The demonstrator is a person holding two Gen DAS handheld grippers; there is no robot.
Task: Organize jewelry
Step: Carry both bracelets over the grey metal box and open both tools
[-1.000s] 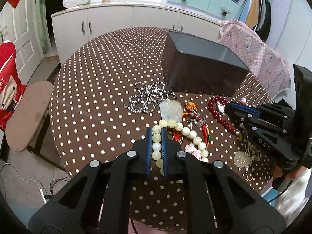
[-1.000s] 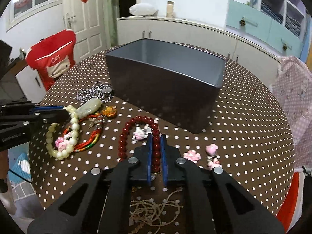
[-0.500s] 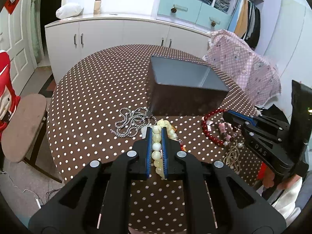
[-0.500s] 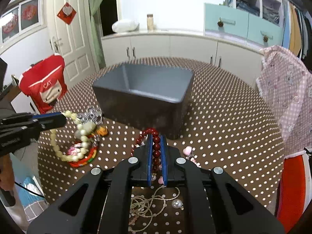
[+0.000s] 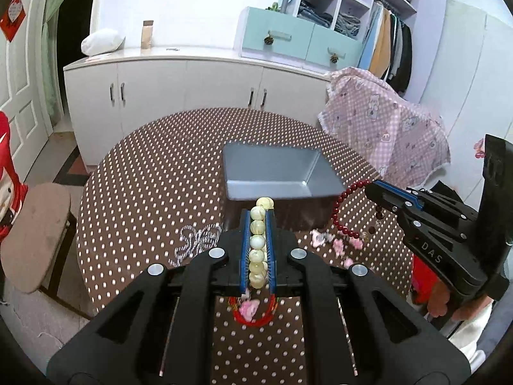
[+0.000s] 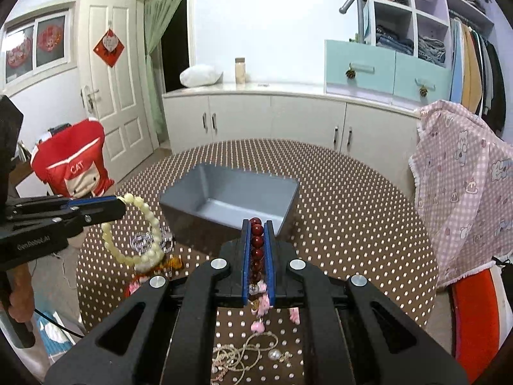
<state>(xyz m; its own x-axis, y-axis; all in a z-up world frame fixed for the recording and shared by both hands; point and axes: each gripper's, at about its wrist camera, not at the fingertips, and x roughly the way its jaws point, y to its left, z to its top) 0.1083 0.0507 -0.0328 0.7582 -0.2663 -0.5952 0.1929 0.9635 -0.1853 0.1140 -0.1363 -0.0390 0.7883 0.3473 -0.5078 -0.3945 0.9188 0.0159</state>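
Observation:
My left gripper (image 5: 257, 216) is shut on a cream bead bracelet (image 5: 257, 243), lifted off the table; in the right wrist view that cream bead bracelet (image 6: 150, 224) hangs as a loop from the left gripper (image 6: 120, 203). My right gripper (image 6: 256, 224) is shut on a dark red bead bracelet (image 6: 256, 247), which dangles from the right gripper (image 5: 368, 189) as a red strand (image 5: 340, 211) in the left wrist view. Both grippers hover just short of the open grey box (image 5: 272, 173) (image 6: 234, 195) on the round polka-dot table (image 5: 154, 173).
Left on the table: a silver chain (image 5: 195, 240), a red cord bracelet (image 5: 253, 314), pink charms (image 5: 333, 243) and a beige cord necklace with pearls (image 6: 243, 356). A stool (image 5: 35, 234) stands at the left; a pink-covered chair (image 6: 465, 192) stands at the right.
Both grippers have risen with their bracelets, which now hang free of the table. The views tilted up, so the box interior shows and the table looks farther below.

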